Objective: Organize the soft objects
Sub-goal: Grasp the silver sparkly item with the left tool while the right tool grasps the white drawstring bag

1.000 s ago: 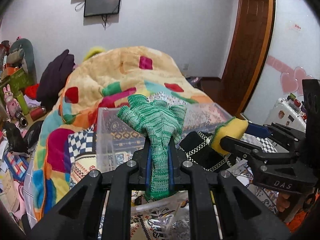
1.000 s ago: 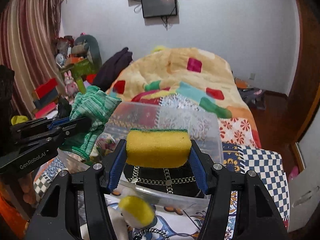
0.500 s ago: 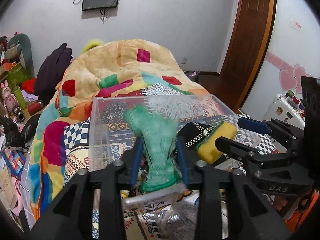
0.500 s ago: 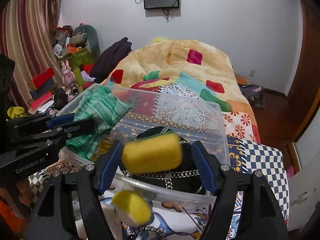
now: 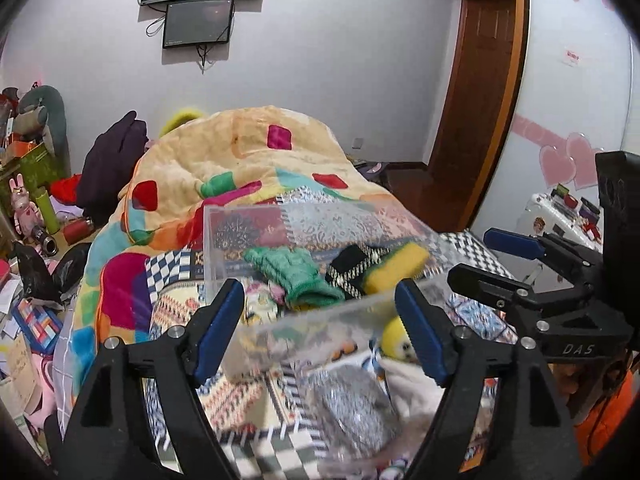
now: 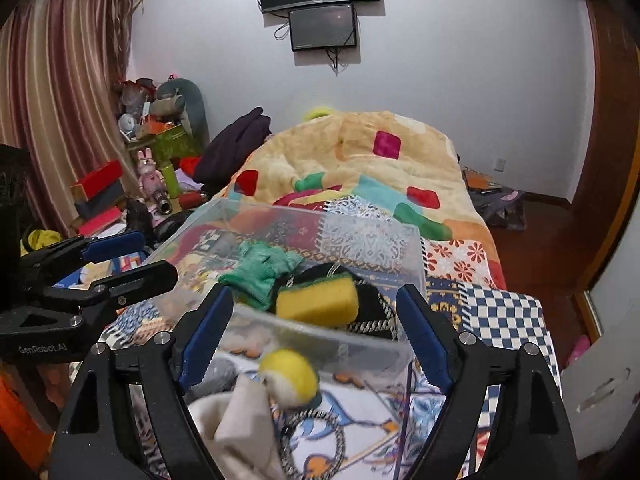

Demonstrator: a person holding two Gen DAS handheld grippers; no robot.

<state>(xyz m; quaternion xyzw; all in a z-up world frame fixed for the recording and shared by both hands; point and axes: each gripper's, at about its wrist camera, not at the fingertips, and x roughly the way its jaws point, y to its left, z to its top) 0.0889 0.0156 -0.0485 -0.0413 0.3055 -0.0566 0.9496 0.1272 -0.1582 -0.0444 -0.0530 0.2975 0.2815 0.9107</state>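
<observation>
I see the bed filling mid-frame under its patchwork quilt, with the clear plastic bin on it at centre. Inside the bin lie the green knit glove, left of the black pouch, and the yellow sponge resting on that pouch. My left claw gapes wide, gripping nothing; my right claw likewise stands apart and empty

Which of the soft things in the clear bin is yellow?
The sponge, yellow with a green top edge, lying on the black item. The knitted cloth beside it in the clear bin is green.
</observation>
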